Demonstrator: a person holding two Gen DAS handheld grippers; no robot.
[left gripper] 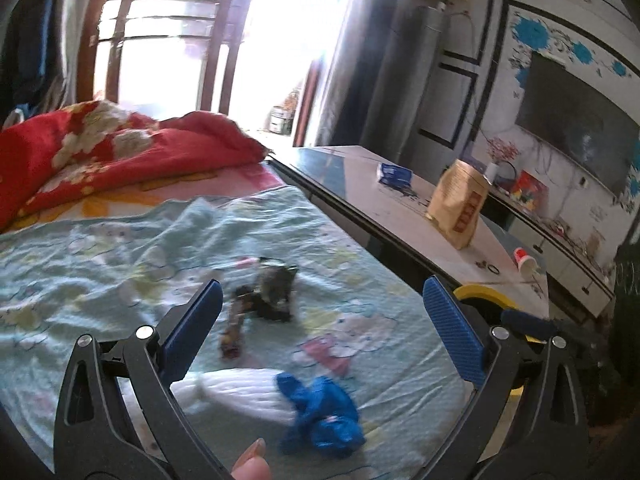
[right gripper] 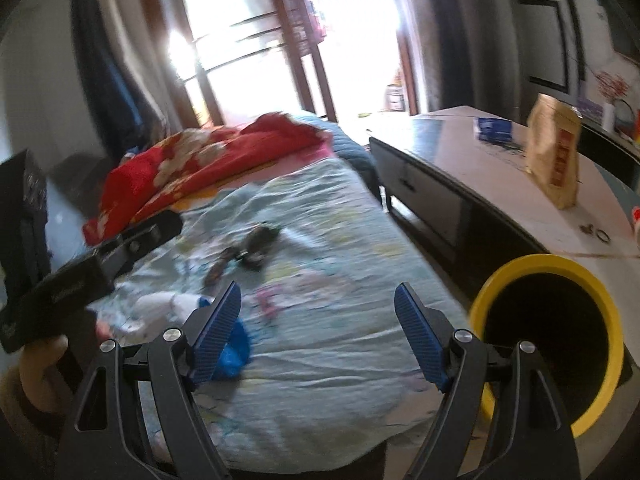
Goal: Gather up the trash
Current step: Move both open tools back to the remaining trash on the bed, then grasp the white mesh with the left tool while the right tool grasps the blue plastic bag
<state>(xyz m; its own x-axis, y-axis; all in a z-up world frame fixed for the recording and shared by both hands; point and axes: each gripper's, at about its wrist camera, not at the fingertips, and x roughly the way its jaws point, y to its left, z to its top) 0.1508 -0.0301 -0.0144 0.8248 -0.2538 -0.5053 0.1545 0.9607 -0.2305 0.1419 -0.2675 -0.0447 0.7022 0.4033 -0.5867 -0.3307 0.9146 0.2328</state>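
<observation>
1. Right now the left gripper (left gripper: 322, 332) hangs spread wide and empty over the bed (left gripper: 120, 248), lined up on the dark wrappers (left gripper: 264, 300) just ahead.
2. Nearer its base, a crumpled blue wrapper (left gripper: 320, 416) lies against a white bundle (left gripper: 240, 392).
3. Beside it, the right gripper (right gripper: 318, 332) is likewise agape, holding nothing.
4. Off right, the yellow-rimmed bin (right gripper: 548, 340) sits mouth-up beside the bed, probably to keep drops short.

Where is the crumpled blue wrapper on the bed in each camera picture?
Left wrist view: the blue wrapper lies low and central, between the open fingers, beside a white bundle.
Right wrist view: the same wrapper sits lower left, partly behind the left finger.
Shared landmark: the yellow-rimmed bin at the bed's right edge.
</observation>
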